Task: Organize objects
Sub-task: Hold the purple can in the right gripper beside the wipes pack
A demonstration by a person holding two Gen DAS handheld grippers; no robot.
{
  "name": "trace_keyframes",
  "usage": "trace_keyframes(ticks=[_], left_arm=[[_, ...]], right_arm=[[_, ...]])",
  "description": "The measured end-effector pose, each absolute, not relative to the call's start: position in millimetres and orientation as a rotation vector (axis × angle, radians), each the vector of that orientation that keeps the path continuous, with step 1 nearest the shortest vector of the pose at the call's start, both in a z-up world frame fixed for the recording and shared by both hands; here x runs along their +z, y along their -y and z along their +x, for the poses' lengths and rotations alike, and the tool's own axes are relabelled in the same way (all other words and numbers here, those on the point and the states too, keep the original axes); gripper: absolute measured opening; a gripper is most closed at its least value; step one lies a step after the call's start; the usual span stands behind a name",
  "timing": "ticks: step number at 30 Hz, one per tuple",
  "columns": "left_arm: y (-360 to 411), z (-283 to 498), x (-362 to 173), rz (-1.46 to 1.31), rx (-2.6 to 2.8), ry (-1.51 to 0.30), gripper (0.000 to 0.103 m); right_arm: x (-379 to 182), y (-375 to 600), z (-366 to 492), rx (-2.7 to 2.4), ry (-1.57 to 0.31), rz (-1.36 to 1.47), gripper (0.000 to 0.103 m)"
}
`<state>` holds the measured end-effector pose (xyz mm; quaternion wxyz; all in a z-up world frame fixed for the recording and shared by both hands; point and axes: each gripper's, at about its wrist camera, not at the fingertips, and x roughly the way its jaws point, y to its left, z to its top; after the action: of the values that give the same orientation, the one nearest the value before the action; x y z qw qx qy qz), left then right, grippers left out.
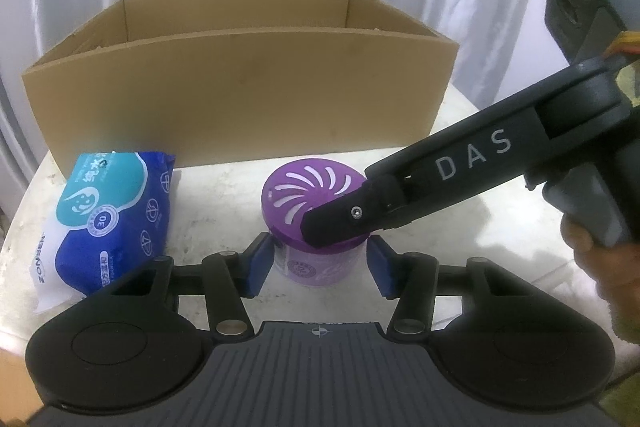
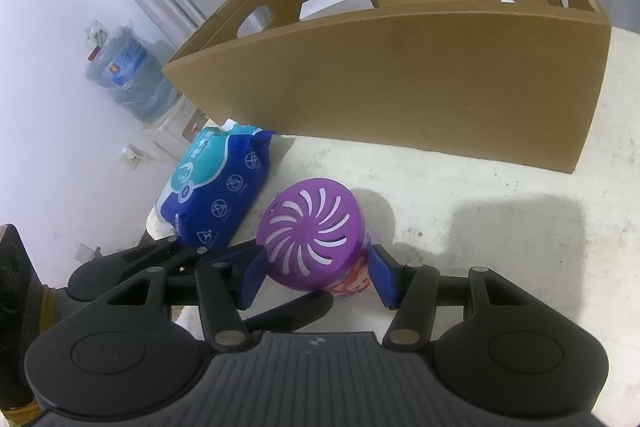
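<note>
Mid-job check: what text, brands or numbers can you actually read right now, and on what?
"DAS": side of the right tongs.
"ZONSEN": white edge of the blue wipes pack.
"30": round badge on that pack.
Chinese characters on the pack, and the air freshener jar label: too blurred to read.
Cardboard box: no text visible.

wipes pack left of air freshener | cardboard box behind both
</note>
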<state>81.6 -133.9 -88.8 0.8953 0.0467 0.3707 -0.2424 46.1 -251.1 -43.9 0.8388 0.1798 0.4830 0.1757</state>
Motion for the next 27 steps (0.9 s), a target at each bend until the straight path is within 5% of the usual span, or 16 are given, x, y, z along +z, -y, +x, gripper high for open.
trace_keyframes(ticks=[27], left_arm=[[137.6, 86.4, -96.8, 0.154, -0.476, -0.810, 0.051]], right_arm=[[-46.6, 254.0, 46.3, 0.356, -1.033, 0.432, 0.059]])
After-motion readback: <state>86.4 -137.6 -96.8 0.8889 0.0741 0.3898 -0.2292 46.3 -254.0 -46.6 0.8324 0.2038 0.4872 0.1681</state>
